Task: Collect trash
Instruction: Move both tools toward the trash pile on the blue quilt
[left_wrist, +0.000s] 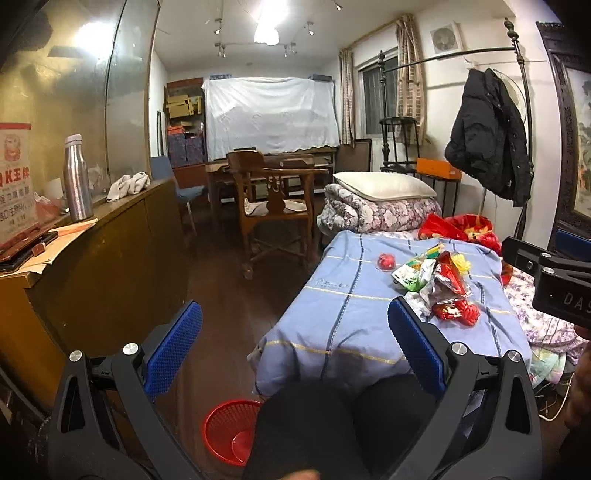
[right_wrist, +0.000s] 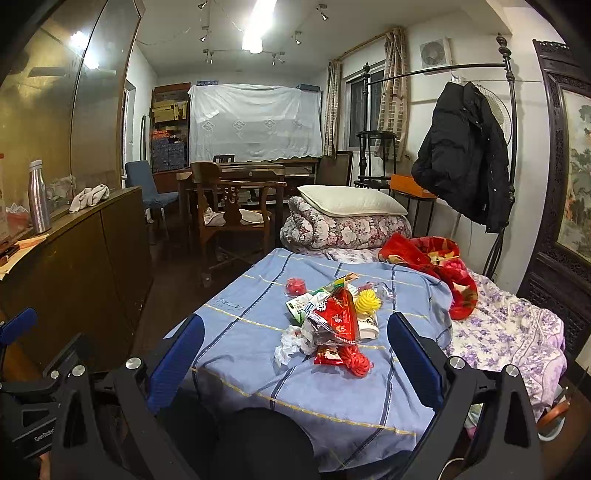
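- The trash pile (right_wrist: 332, 325) sits untouched on the blue checked sheet (right_wrist: 240, 332): red snack wrappers, a green packet, crumpled white paper (right_wrist: 290, 345), a paper cup and a yellow ball.
- The red waste basket (left_wrist: 231, 430) stands on the floor beside the bed; we see nothing in it, so we judge collecting not yet begun.
- Our left gripper (left_wrist: 295, 354) and right gripper (right_wrist: 295, 358) are both spread wide, holding nothing, short of the pile.
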